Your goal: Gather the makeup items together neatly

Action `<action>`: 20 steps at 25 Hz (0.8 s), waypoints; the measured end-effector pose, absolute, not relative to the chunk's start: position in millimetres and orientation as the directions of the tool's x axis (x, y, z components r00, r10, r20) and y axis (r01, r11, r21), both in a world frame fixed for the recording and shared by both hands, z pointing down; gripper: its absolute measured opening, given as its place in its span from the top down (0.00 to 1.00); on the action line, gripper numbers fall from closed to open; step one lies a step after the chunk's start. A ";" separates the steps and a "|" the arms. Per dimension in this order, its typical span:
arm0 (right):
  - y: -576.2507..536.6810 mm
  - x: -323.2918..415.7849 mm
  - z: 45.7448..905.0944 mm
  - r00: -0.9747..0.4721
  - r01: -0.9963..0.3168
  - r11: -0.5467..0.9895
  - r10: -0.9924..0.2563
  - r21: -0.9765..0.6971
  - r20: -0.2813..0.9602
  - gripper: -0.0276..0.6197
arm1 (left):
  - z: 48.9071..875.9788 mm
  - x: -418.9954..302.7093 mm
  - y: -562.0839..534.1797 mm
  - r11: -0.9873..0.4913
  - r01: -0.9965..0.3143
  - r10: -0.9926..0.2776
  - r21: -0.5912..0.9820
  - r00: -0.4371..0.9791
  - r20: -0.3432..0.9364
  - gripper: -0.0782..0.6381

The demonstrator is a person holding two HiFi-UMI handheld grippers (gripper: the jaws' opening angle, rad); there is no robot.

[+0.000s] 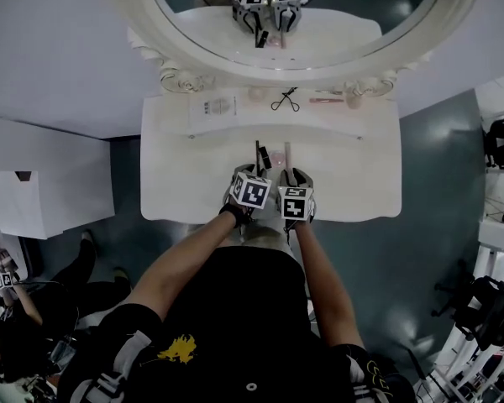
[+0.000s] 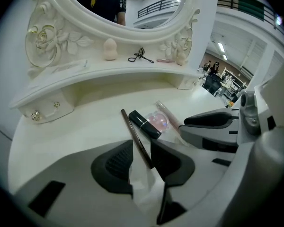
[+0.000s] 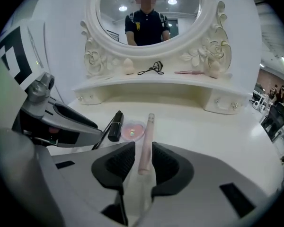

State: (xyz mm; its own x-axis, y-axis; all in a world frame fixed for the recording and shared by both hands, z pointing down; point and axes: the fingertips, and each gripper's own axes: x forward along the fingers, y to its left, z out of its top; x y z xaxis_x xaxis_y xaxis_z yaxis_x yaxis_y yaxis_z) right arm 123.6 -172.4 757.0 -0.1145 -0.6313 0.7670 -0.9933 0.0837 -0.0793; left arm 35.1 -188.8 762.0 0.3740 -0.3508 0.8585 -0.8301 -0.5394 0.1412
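A white vanity table (image 1: 193, 183) below an oval mirror fills the head view. At its centre the pencil (image 2: 134, 134), lipstick (image 2: 144, 124), compact (image 2: 158, 122) and pink tube (image 3: 148, 136) lie close together. My left gripper (image 2: 141, 150) straddles the pencil's near end with its jaws slightly apart, not pinching. My right gripper (image 3: 143, 150) brackets the tube with a sliver of slack. I judge this step is lining them up. I want to stay low and slide each stick slowly toward the lipstick, so that nothing rolls.
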 end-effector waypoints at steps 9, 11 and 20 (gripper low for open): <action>-155.6 123.5 676.0 -0.119 -0.991 0.047 -0.752 -0.127 0.648 0.76 | 668.3 12.5 -179.6 -0.595 -0.800 -0.547 0.079 0.475 0.689 0.73; -150.1 125.0 646.1 -0.112 -0.991 0.044 -0.798 -0.128 0.592 0.76 | 633.6 4.4 -171.1 -0.631 -0.776 -0.599 0.031 0.511 0.617 0.74; -64.0 81.7 502.7 -0.138 -0.990 0.130 -0.910 -0.049 0.391 0.81 | 485.9 -58.3 -79.1 -0.608 -0.787 -0.774 -0.102 0.560 0.295 0.79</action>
